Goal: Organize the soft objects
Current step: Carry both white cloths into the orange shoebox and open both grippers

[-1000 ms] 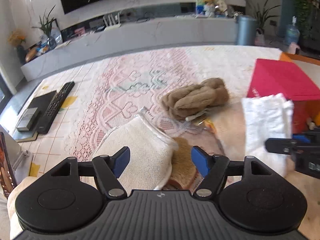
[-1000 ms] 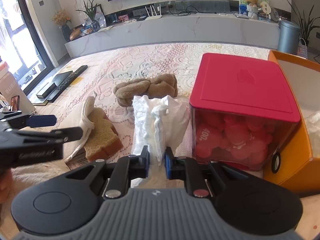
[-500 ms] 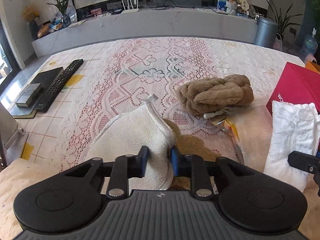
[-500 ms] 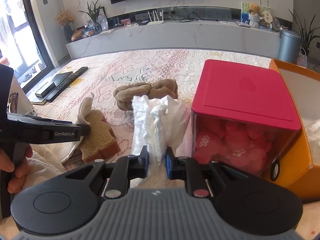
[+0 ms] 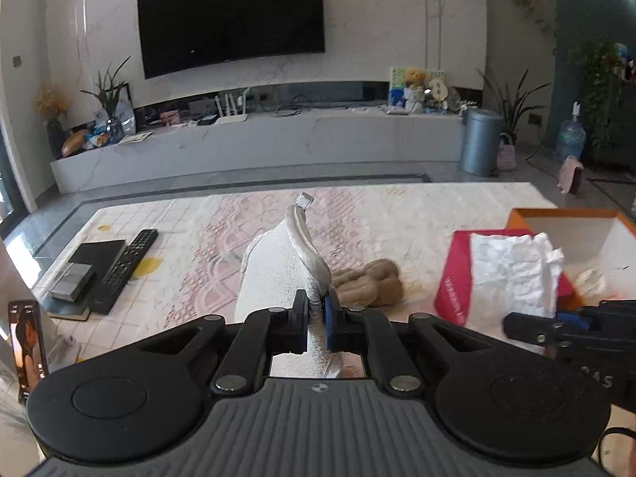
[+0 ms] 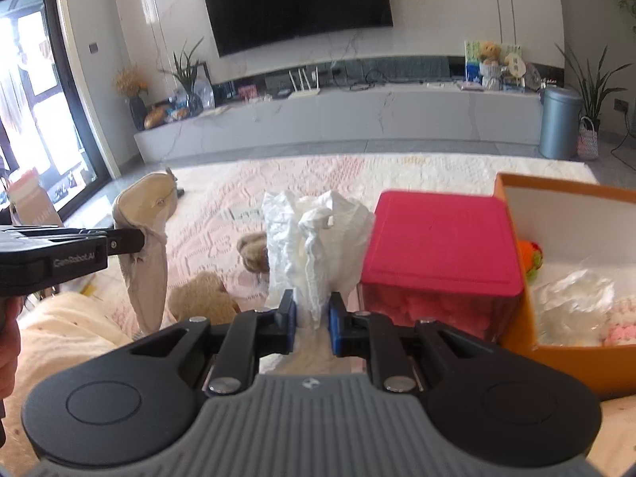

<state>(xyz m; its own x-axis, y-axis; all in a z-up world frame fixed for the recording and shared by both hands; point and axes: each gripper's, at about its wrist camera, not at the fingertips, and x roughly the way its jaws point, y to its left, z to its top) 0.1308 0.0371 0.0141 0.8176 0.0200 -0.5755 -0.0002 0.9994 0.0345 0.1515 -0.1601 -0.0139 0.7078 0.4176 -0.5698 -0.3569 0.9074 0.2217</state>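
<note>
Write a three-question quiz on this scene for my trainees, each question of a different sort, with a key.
1. True or false: the left gripper is shut on the mitt.
2. What does the right gripper hold? A) brown towel B) white cloth C) remote
3. Fill in: the box right of the red tub is coloured ____.

Key
1. True; its pads pinch the mitt's edge.
2. B; the white cloth stands bunched between its pads, while the brown towel and remote lie on the tablecloth.
3. Orange.
</note>
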